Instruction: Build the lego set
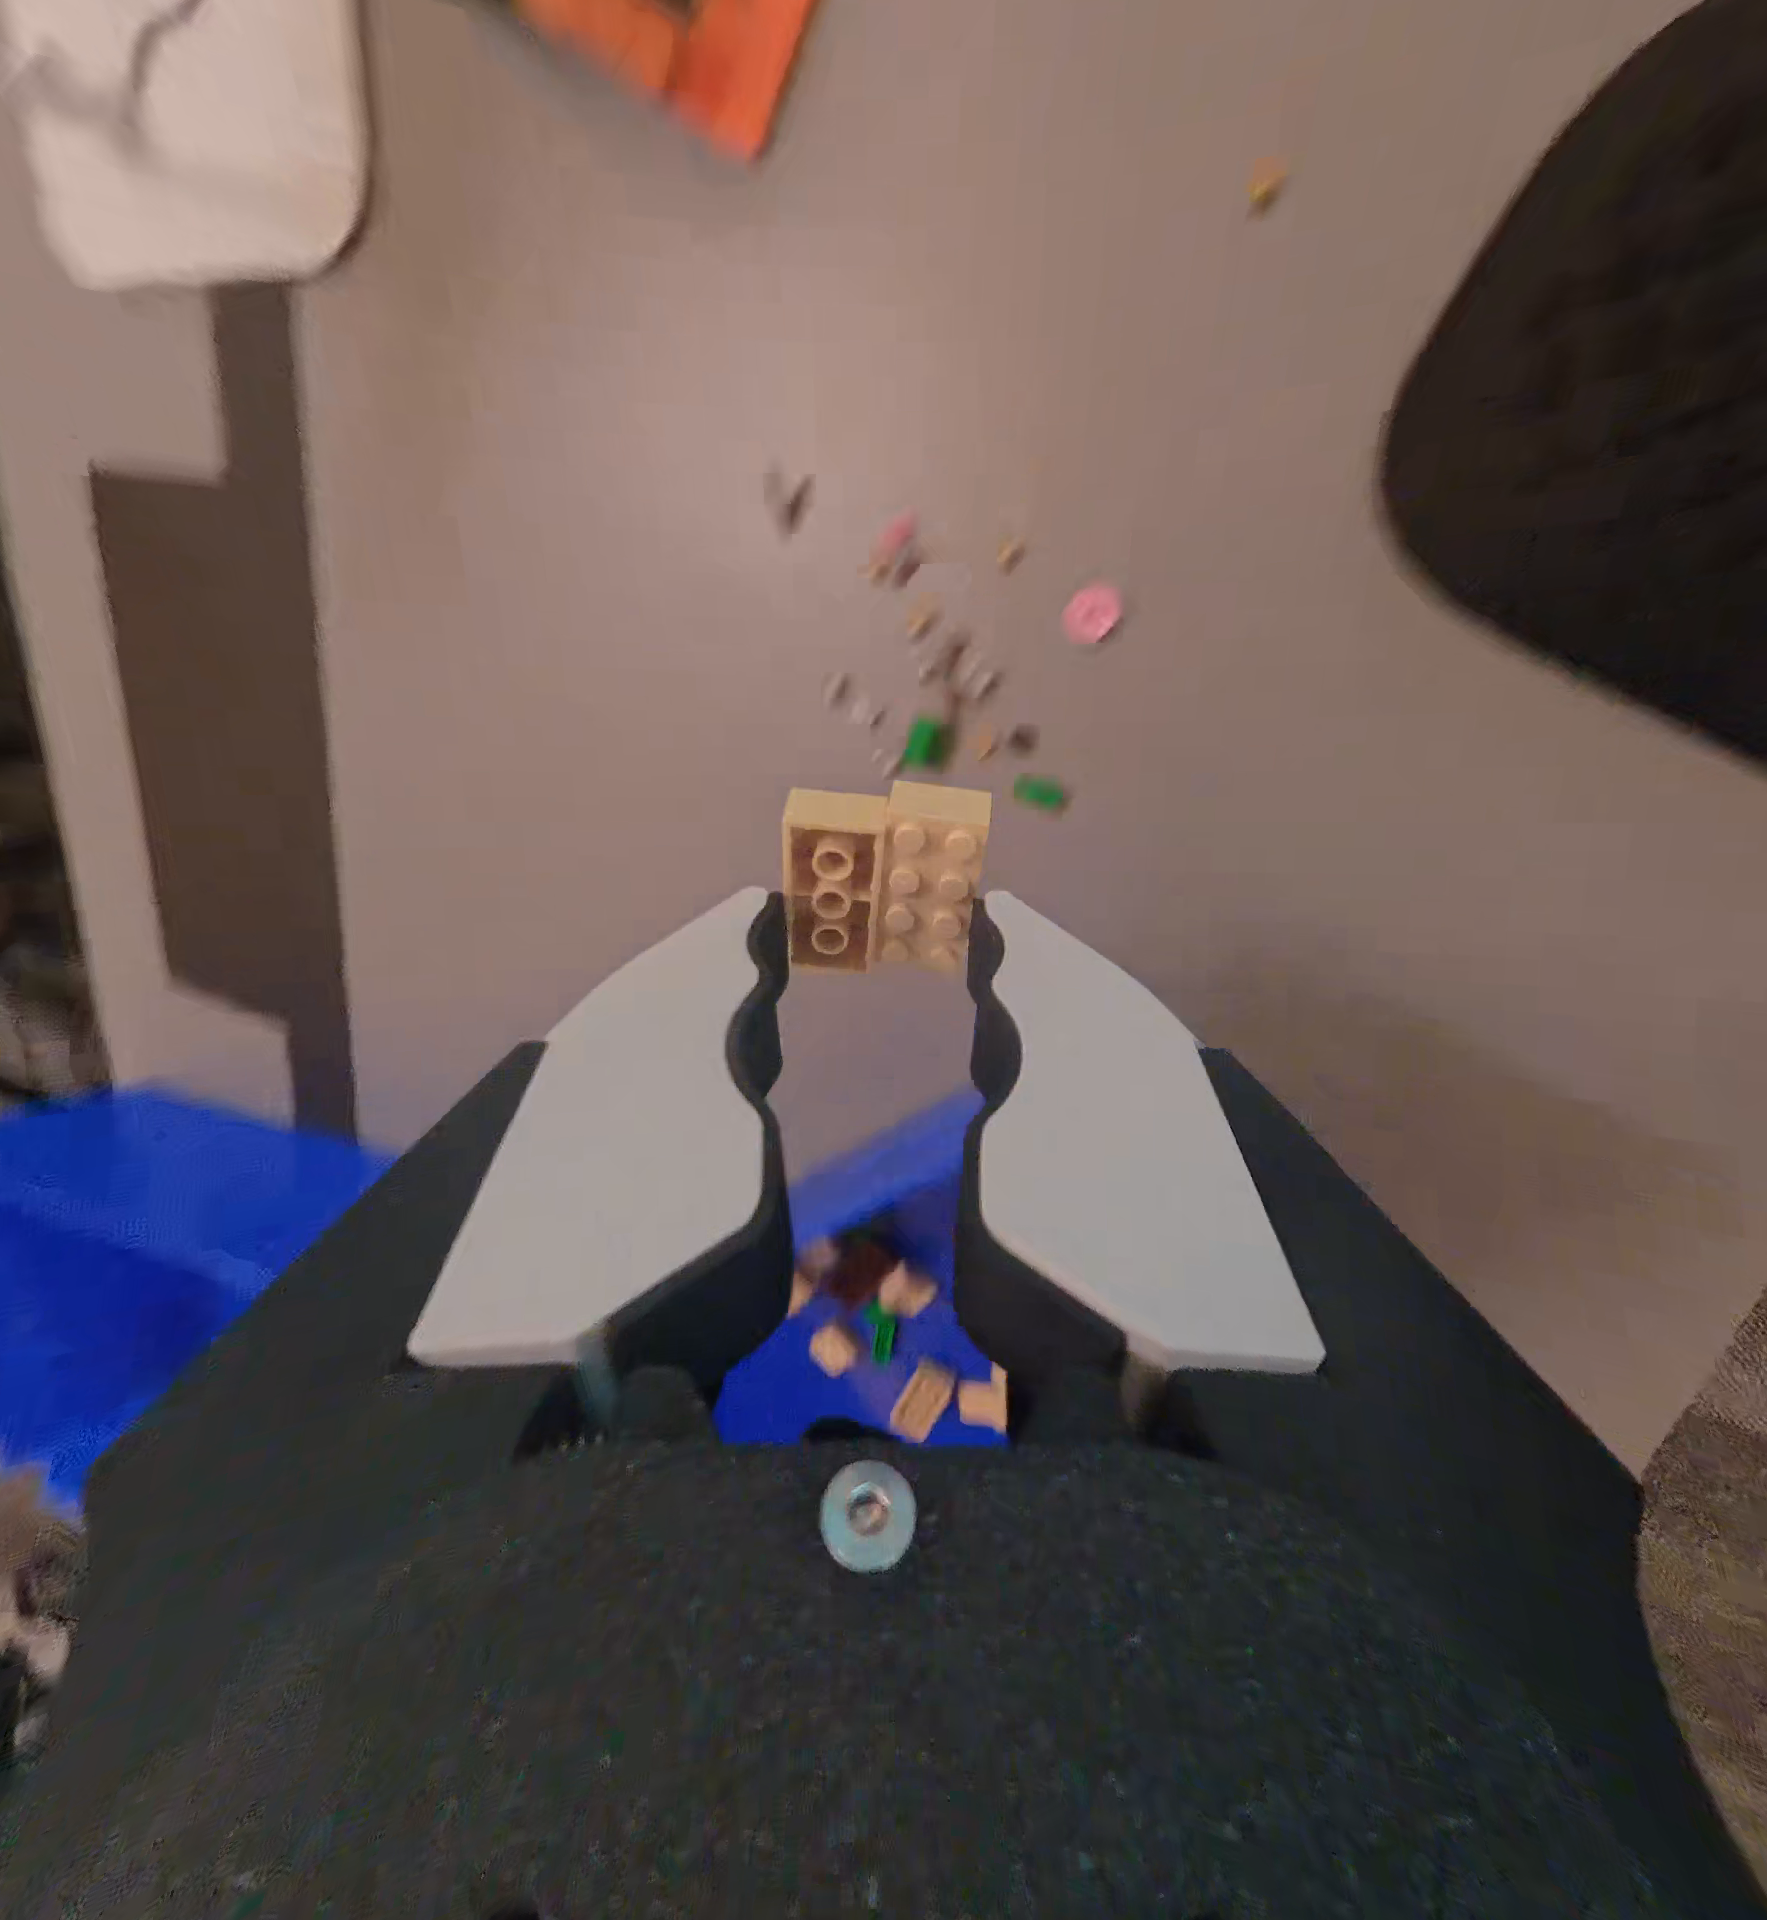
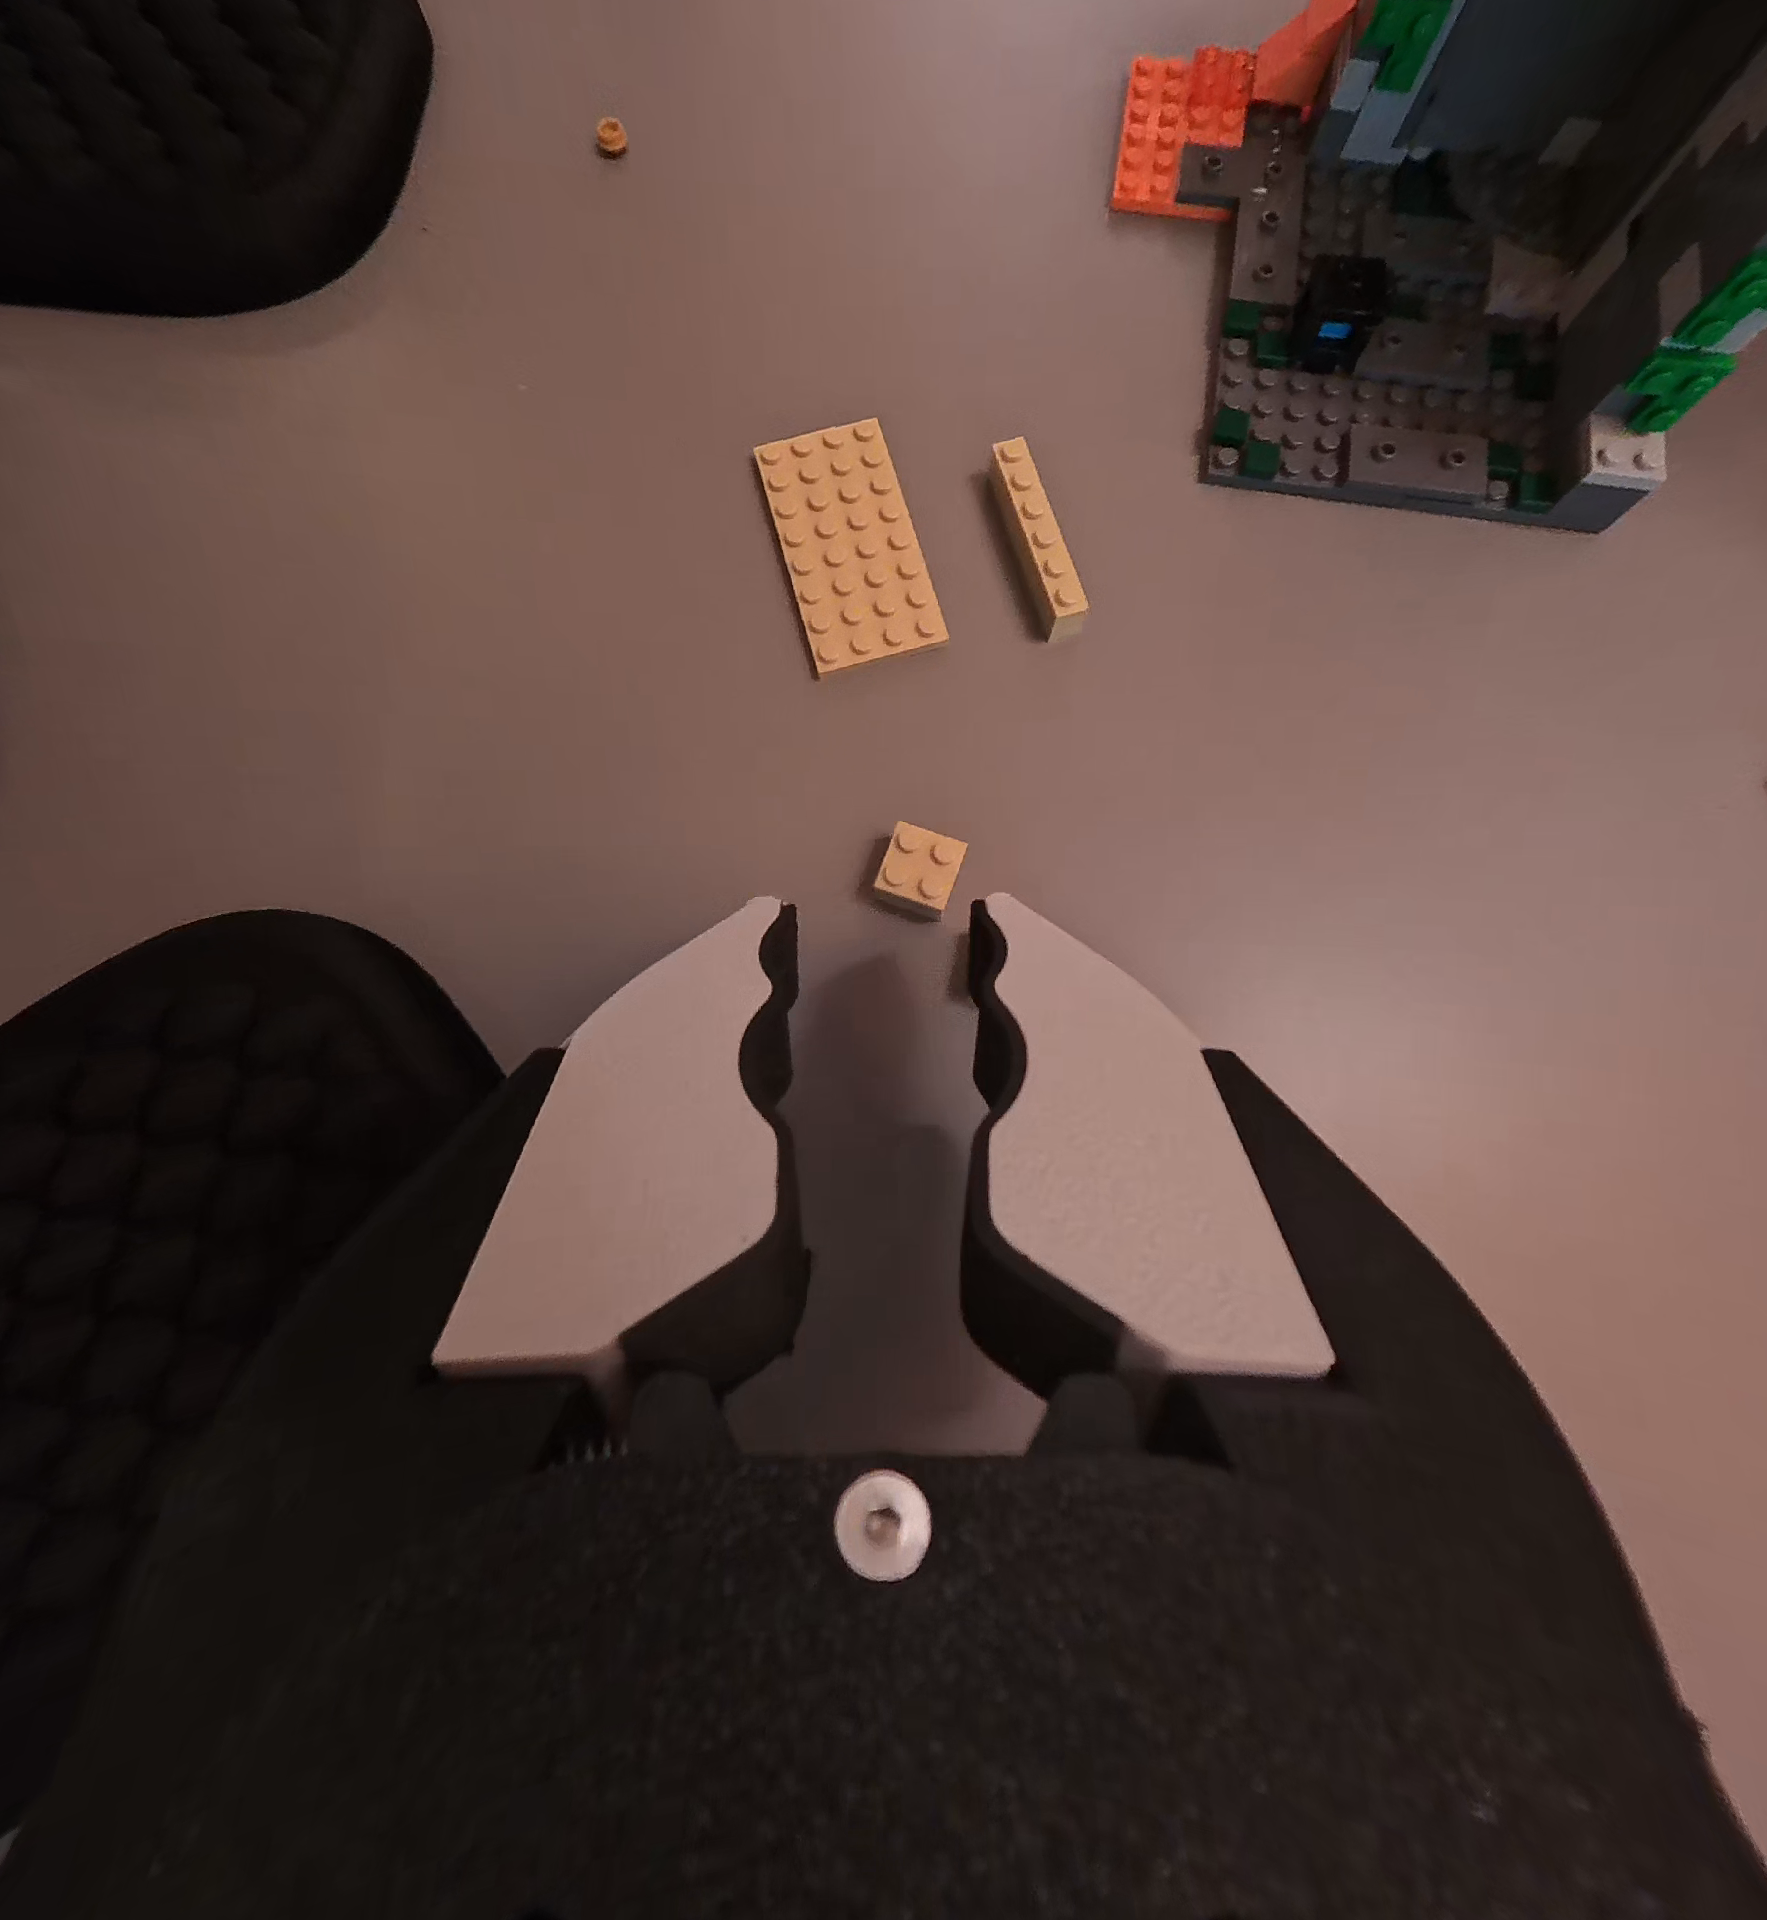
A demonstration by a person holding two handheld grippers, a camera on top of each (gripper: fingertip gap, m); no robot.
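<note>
Under left tool (image 1: 879, 930): blue bin (image 1: 131, 1247), loose tan pieces | clamps tan bricks (image 1: 884, 888) | right tool (image 2: 884, 920) apart

Left claw (image 1: 879, 925) clamped at the fingertips on two tan bricks (image 1: 884, 881) held side by side, lifted clear of the worktop. Right claw (image 2: 881, 930) parted, empty, tilted down toward the worktop, tips hovering low.

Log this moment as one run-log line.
left gripper: shut on two tan bricks, side by side | right gripper: open, just short of small tan brick | tan plate: flat on table
</note>
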